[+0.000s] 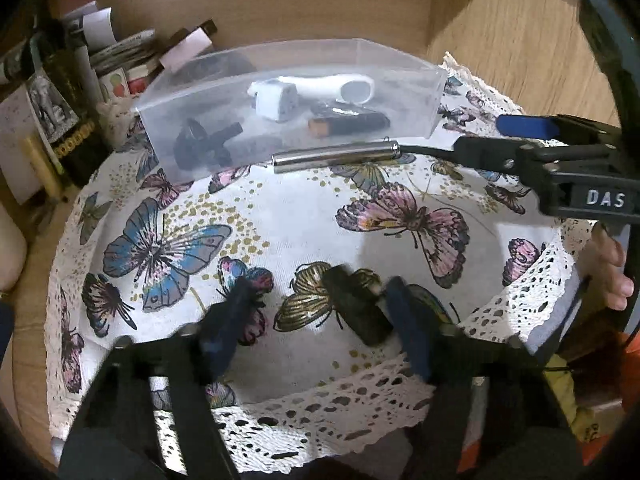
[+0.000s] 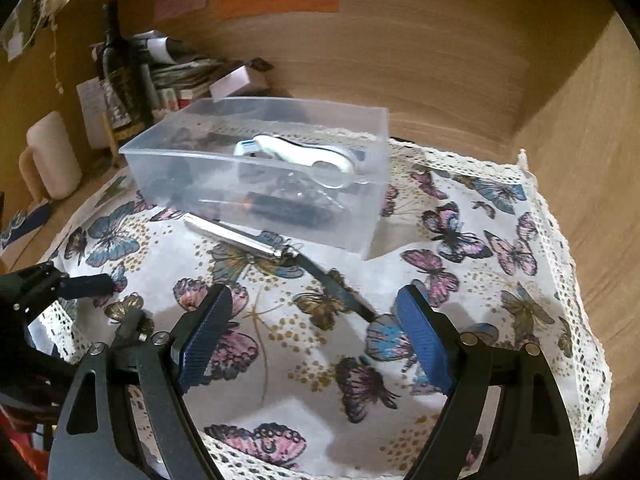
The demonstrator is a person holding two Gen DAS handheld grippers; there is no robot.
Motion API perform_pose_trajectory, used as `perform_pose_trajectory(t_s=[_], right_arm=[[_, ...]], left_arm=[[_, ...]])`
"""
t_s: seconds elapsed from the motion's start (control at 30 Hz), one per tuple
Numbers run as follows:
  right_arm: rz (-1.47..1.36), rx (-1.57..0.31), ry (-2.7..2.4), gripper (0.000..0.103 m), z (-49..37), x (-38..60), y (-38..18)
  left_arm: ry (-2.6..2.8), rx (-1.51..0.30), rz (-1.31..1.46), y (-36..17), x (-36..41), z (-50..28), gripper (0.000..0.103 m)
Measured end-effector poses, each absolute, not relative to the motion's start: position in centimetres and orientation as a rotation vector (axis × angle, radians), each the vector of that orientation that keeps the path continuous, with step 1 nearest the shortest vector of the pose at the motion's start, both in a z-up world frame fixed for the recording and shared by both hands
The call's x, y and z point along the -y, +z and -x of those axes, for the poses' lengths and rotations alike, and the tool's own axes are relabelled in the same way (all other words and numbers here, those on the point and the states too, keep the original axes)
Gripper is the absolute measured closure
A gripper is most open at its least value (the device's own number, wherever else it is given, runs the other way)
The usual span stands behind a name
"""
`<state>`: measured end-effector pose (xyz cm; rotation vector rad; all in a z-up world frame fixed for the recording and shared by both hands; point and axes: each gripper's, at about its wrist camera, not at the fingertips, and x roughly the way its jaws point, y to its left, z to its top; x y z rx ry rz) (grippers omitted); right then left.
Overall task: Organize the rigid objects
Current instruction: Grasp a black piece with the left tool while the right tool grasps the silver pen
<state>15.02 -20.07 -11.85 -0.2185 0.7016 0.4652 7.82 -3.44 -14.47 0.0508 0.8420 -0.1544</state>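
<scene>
Nearest the left wrist camera, a small dark block (image 1: 356, 304) is seen lying on the butterfly-printed cloth (image 1: 304, 216), between the spread fingers of the left gripper (image 1: 320, 312); its far end lies close beside the right-hand pad, though motion blur hides whether they touch, so no grasp can be claimed. What the block is cannot be told. Farther out, a silver metal cylinder (image 2: 236, 236) with a dark strap (image 2: 340, 288) attached is laid on the cloth just in front of the clear plastic box (image 2: 372, 216), outside it and close to its near wall. The right gripper (image 2: 316, 336) is held with its jaws wide apart and nothing between them, the strap's loose end lying just ahead of the blue pads. Inside the box several items are already gathered: a white curved handle-like piece (image 1: 340, 84), a white cube-shaped plug (image 1: 276, 100), a black cylinder with an orange end (image 1: 348, 124) and some dark parts (image 1: 208, 144) that are hard to identify through the cloudy wall. By this showing the task is judged to be well advanced, with most rigid objects binned and two left on the cloth: the dark block and the strapped cylinder. Bottles, papers and a pale mug (image 2: 48, 156) are crowded at the back left of the desk (image 1: 520, 40), apart from the sorting.
</scene>
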Motion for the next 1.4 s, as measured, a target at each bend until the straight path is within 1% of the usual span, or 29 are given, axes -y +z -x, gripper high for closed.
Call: perform_pose_trajectory(t_s=[0.07,0.27,0.33,0.37,0.43,0.47,0.53,0.6,0.73,0.87,0.93,1.07,1.13,1.17,1.2,1.37,1.4], right_arm=[[0.234,-0.707,0.487,0.02,-15.3,19.4,-11.8],[0.318,-0.737,0.547,0.025,-17.6,16.2,-12.0],[0.347,-0.758,0.567,0.031,-18.7,15.0,-12.3],[0.362,-0.77,0.575,0.033,-19.2,14.4,-12.4],[0.393,-0.792,0.575,0.042,-20.2,13.4,-12.9],[0.398,-0.815,0.582,0.042,-20.7,12.9,-13.2],[0.4,-0.842,0.608,0.047,-20.9,12.4,-13.8],[0.428,-0.845,0.607,0.05,-20.8,11.9,-14.4],[0.473,-0.82,0.6,0.065,-19.9,11.4,-14.5],[0.456,-0.807,0.606,0.072,-18.6,11.8,-14.5],[0.429,-0.807,0.632,0.079,-17.5,12.3,-14.3],[0.408,-0.786,0.656,0.084,-15.9,13.1,-13.8],[0.407,-0.768,0.668,0.09,-14.7,13.5,-13.5],[0.407,-0.757,0.665,0.099,-14.3,13.7,-13.4],[0.416,-0.76,0.674,0.102,-13.7,13.8,-13.4],[0.457,-0.763,0.666,0.102,-13.0,13.7,-13.8],[0.456,-0.764,0.66,0.1,-13.1,13.7,-13.9]], left_arm=[[-0.162,-0.839,-0.044,-14.3,3.1,-7.8,0.07],[-0.153,-0.841,0.002,-13.8,1.0,-8.5,0.07],[-0.139,-0.831,0.015,-13.4,0.2,-8.7,0.07],[-0.131,-0.822,0.022,-13.2,-0.2,-8.8,0.07],[-0.116,-0.801,0.033,-12.5,-1.0,-8.7,0.07],[-0.11,-0.791,0.043,-12.2,-1.5,-8.7,0.07],[-0.101,-0.774,0.068,-11.5,-2.4,-8.8,0.07],[-0.084,-0.759,0.079,-11.0,-3.1,-9.0,0.07],[-0.074,-0.748,0.095,-10.4,-4.1,-9.4,0.07],[-0.067,-0.737,0.094,-10.2,-4.1,-9.6,0.07],[-0.069,-0.735,0.096,-10.2,-4.2,-9.7,0.07],[-0.07,-0.733,0.092,-10.1,-4.0,-9.9,0.07],[-0.074,-0.731,0.087,-10.0,-3.8,-9.9,0.07],[-0.076,-0.73,0.085,-10.0,-3.7,-9.9,0.07],[-0.078,-0.728,0.083,-9.9,-3.5,-9.9,0.07],[-0.084,-0.717,0.082,-9.8,-3.1,-9.8,0.07],[-0.085,-0.714,0.082,-9.7,-3.1,-9.7,0.07]])
